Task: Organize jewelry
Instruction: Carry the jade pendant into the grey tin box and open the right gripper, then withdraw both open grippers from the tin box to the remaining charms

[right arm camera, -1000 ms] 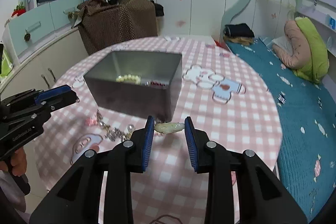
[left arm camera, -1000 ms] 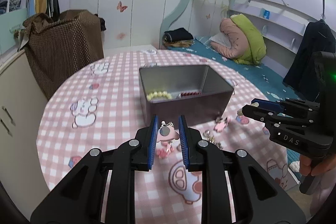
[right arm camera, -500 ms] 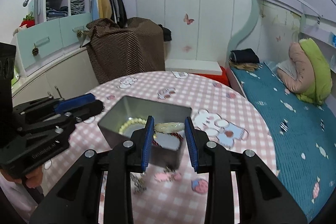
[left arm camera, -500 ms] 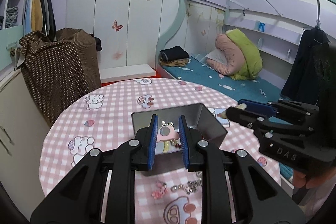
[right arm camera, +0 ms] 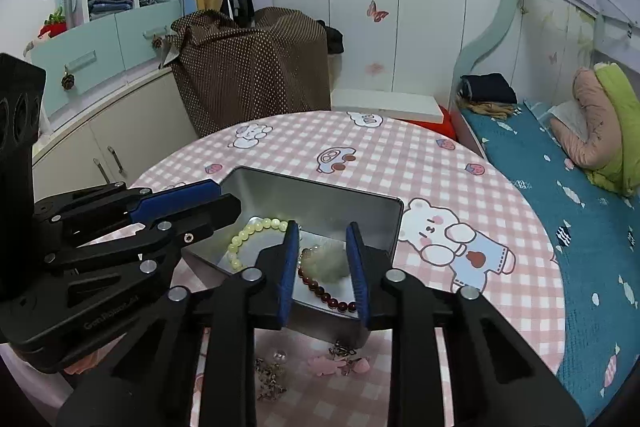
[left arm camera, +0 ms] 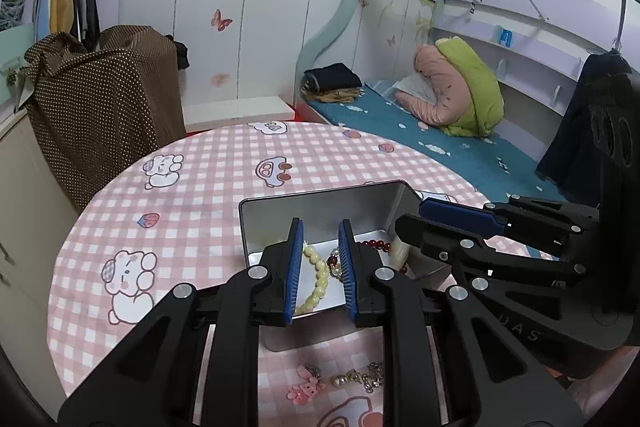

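Observation:
An open metal tin (left arm camera: 320,193) (right arm camera: 340,203) stands on the pink checked table. In it lie a pale bead bracelet (left arm camera: 316,267) (right arm camera: 256,227) and a red bead bracelet (left arm camera: 372,244) (right arm camera: 328,293). My left gripper (left arm camera: 321,227) (right arm camera: 228,197) hovers over the tin, its jaws a little apart with nothing between the pads. My right gripper (right arm camera: 323,227) (left arm camera: 412,217) is over the tin's other side, and its jaws are closing with nothing gripped. A pale green piece (right arm camera: 326,261), blurred, sits below them inside the tin.
Loose jewelry lies on the cloth in front of the tin: a pink charm (left arm camera: 306,393) (right arm camera: 336,363) and silver pieces (left arm camera: 360,381) (right arm camera: 272,375). A brown dotted cover (left arm camera: 100,99) drapes furniture behind the table. A bed (right arm camera: 580,187) runs along the right.
Both grippers moved forward from the table's front to over the tin. The pink charm has left the left pads and the pale piece has left the right pads.

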